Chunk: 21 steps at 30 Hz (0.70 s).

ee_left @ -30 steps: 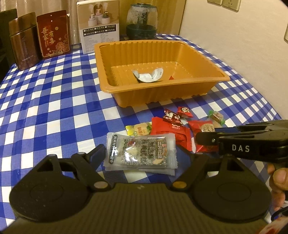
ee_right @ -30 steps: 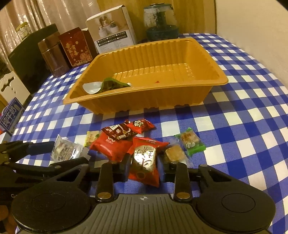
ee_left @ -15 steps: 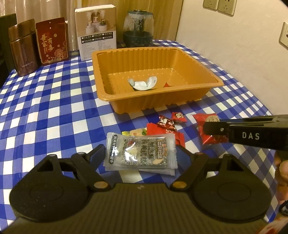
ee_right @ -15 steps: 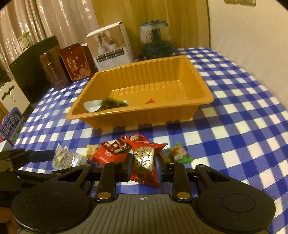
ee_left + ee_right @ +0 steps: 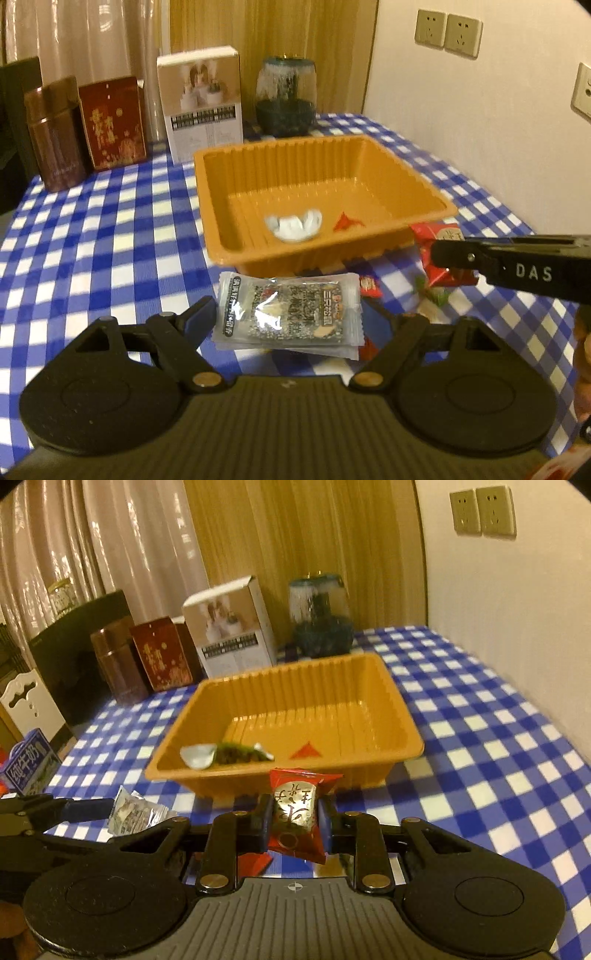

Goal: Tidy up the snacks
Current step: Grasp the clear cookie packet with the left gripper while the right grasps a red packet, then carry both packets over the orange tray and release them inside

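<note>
While clamped on clear packet (image 5: 288, 314) and red packet (image 5: 295, 819), left gripper (image 5: 288, 321) and right gripper (image 5: 293, 823) hover at six o'clock of tray rim (image 5: 207, 779).

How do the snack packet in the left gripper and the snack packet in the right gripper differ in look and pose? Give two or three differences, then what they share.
The clear packet in the left gripper is see-through with dark contents; the red packet in the right gripper is opaque with a gold label.
The clear packet is wider and lies flat; the red packet stands on end.
Both are pinched between closed fingers, short of the orange tray.
</note>
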Motion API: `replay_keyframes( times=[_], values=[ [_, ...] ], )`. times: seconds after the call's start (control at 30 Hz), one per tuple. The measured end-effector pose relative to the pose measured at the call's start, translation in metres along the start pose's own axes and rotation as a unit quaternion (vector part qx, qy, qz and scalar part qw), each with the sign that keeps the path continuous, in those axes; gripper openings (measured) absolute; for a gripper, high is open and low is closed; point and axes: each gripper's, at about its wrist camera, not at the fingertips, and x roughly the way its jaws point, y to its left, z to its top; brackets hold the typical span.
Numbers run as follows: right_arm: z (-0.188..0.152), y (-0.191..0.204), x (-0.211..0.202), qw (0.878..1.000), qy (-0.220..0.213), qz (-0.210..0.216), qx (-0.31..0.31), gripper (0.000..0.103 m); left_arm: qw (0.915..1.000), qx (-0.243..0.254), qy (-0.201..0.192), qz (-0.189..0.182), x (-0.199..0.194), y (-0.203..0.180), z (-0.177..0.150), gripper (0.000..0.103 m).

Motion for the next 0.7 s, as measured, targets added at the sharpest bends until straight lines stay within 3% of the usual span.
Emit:
replay_keyframes(
  times=[0.2, 0.7],
  values=[
    [0.015, -0.007, 0.004, 1.0, -0.017, -0.001, -0.002, 0.026, 0.9998, 0.006, -0.019, 0.007, 0.012, -0.001, 0.024, 0.082],
    [0.033, -0.026, 0.029, 1.0, -0.023, -0.011, 0.005, 0.026, 0.9994, 0.031, -0.01, 0.011, 0.062, -0.006, 0.055, 0.082]
  ],
)
